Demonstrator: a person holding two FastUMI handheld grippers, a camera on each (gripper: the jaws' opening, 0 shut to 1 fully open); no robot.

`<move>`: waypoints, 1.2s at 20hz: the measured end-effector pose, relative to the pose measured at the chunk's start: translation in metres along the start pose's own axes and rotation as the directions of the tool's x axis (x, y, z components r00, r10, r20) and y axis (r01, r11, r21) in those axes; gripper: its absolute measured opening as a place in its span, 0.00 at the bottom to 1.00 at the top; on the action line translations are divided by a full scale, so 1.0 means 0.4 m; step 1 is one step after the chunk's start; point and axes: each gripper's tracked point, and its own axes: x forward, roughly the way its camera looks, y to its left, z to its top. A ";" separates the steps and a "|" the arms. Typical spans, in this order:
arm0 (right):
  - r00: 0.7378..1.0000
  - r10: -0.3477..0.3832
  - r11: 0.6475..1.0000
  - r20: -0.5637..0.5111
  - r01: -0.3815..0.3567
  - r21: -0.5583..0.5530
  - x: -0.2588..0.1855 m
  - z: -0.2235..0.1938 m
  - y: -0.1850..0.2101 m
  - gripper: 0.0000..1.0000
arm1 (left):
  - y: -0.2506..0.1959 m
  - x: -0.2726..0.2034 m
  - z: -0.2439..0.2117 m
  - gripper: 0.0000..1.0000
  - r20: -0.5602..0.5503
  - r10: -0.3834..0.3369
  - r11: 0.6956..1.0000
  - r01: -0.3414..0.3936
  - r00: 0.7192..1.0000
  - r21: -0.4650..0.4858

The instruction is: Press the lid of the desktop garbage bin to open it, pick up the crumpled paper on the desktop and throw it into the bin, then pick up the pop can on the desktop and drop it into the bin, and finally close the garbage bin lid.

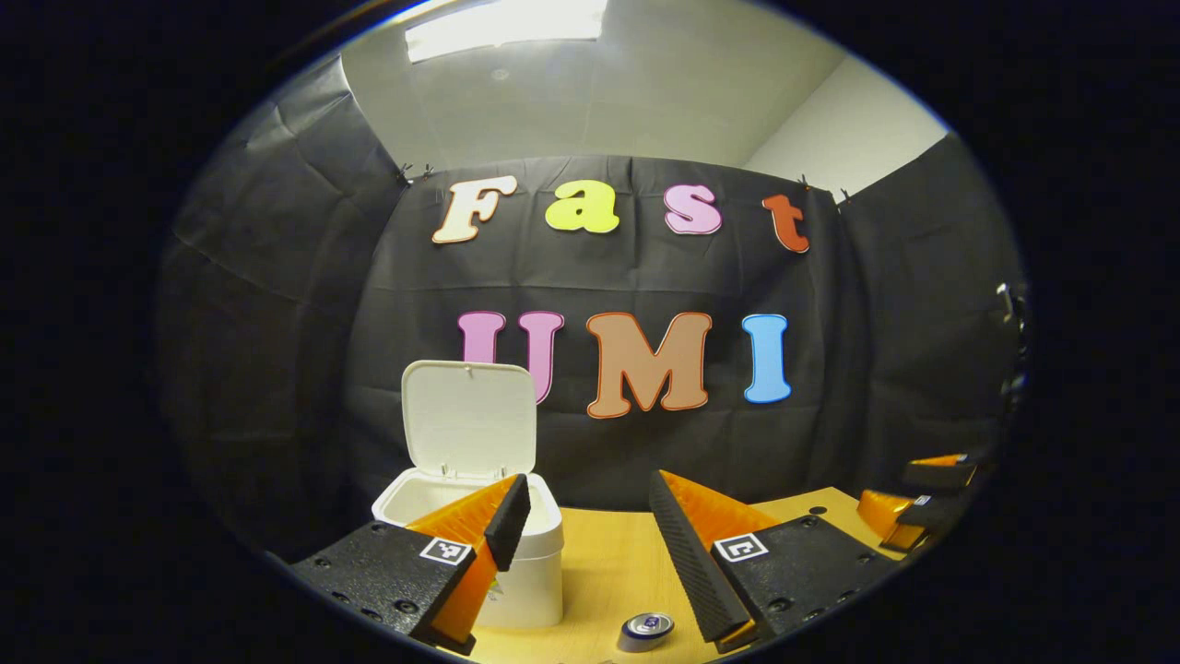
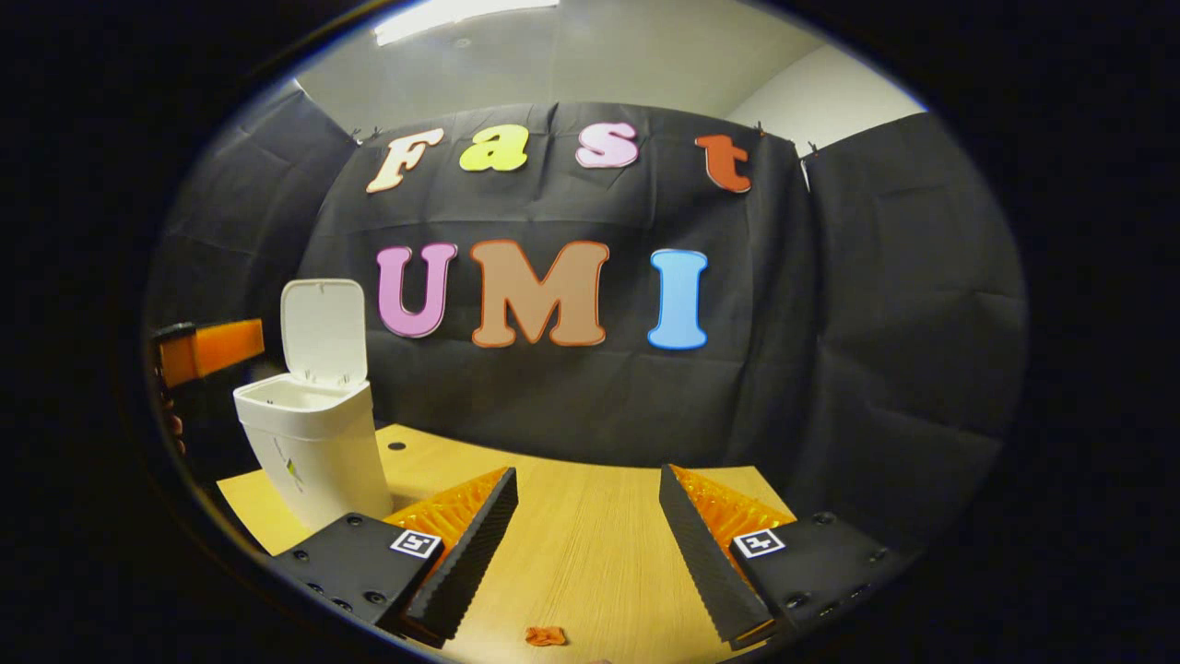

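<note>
Your left tongs point(image 1: 590, 526) gape wide with nothing between them, hovering over the counter point(image 1: 599, 563); the pop can point(image 1: 645, 633) lies just below them and the white bin point(image 1: 516, 553) sits behind the left finger, its lid point(image 1: 470, 420) up. Your right tongs point(image 2: 590, 516) (equally wide, equally empty) hang above a small orange crumpled paper point(image 2: 546, 635), the bin off to their left.

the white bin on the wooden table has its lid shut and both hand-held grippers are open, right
Not quite: the white plastic bin on the wooden table has its hinged lid standing up open, as the right gripper view shows. Both hand-held grippers, left and right, are open.
</note>
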 end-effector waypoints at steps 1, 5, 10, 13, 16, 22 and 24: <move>0.999 0.009 1.000 -0.036 -0.009 -0.001 0.013 -0.040 0.007 0.99 | 0.003 -0.007 -0.003 0.82 -0.005 0.006 1.000 -0.006 1.000 -0.001; 0.979 0.036 0.999 -0.200 -0.038 -0.004 0.056 -0.204 0.030 0.99 | 0.018 -0.031 -0.017 0.84 -0.026 0.028 1.000 -0.028 0.999 0.007; 0.929 0.055 0.997 -0.366 -0.069 -0.025 0.089 -0.377 0.054 0.99 | 0.036 -0.051 -0.023 0.86 -0.040 0.048 0.998 -0.047 0.998 0.035; 0.893 0.060 0.995 -0.445 -0.092 -0.050 0.091 -0.468 0.071 1.00 | 0.050 -0.061 -0.024 0.86 -0.047 0.062 0.997 -0.059 0.997 0.053; 0.859 0.062 0.992 -0.508 -0.109 -0.063 0.088 -0.540 0.078 1.00 | 0.060 -0.072 -0.031 0.88 -0.058 0.072 0.996 -0.068 0.996 0.057; 0.798 0.068 0.990 -0.599 -0.130 -0.061 0.079 -0.626 0.085 1.00 | 0.087 -0.082 -0.040 0.88 -0.074 0.095 0.993 -0.089 0.993 0.077; 0.776 0.076 0.989 -0.626 -0.139 -0.052 0.080 -0.654 0.092 1.00 | 0.094 -0.083 -0.039 0.86 -0.079 0.102 0.992 -0.095 0.992 0.083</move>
